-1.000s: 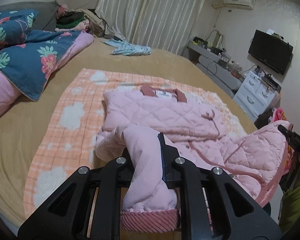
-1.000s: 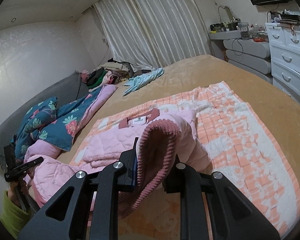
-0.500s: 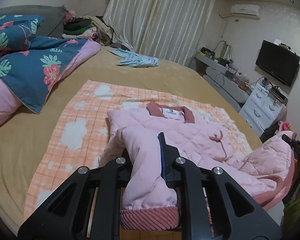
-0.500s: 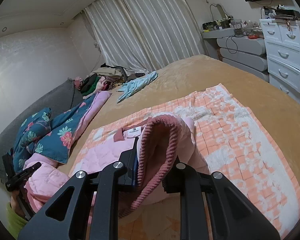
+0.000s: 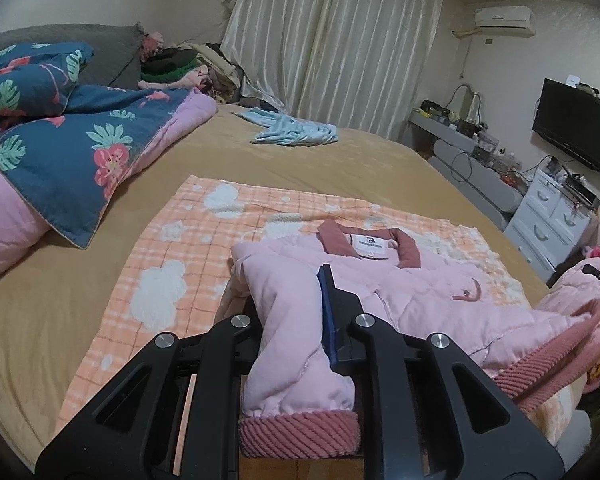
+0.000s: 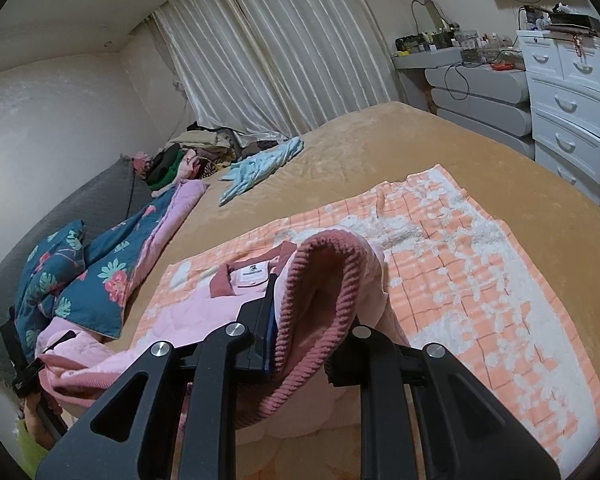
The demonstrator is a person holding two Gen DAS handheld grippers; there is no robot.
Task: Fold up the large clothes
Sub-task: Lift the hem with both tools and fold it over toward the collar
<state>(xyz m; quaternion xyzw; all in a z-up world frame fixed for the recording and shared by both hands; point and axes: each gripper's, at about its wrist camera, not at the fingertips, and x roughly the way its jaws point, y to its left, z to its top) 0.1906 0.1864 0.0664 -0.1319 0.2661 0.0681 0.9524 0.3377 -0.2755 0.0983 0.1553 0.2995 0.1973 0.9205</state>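
A pink quilted jacket [image 5: 420,292] lies collar-away on an orange checked blanket [image 5: 172,264] on the bed. My left gripper [image 5: 290,292] has a pink sleeve between its fingers, and the ribbed cuff [image 5: 300,426] hangs back toward the camera. Its jaws are starting to open, though the pads still press the fabric. My right gripper [image 6: 312,300] is shut on the jacket's ribbed dark-pink hem [image 6: 320,272], which arches up over the fingers. The same jacket [image 6: 204,308] spreads out to the left in the right wrist view. Each gripper's far finger is hidden by cloth.
A blue floral quilt [image 5: 60,148] and a heap of clothes [image 5: 180,64] lie at the bed's far left. A light blue garment [image 5: 292,132] rests near the curtains. White drawers [image 5: 552,220] and a wall television [image 5: 572,132] stand on the right.
Both grippers have carried their fabric forward toward the collar. The jacket body now lies flatter, and the hem between the two grippers is drawn out straighter.
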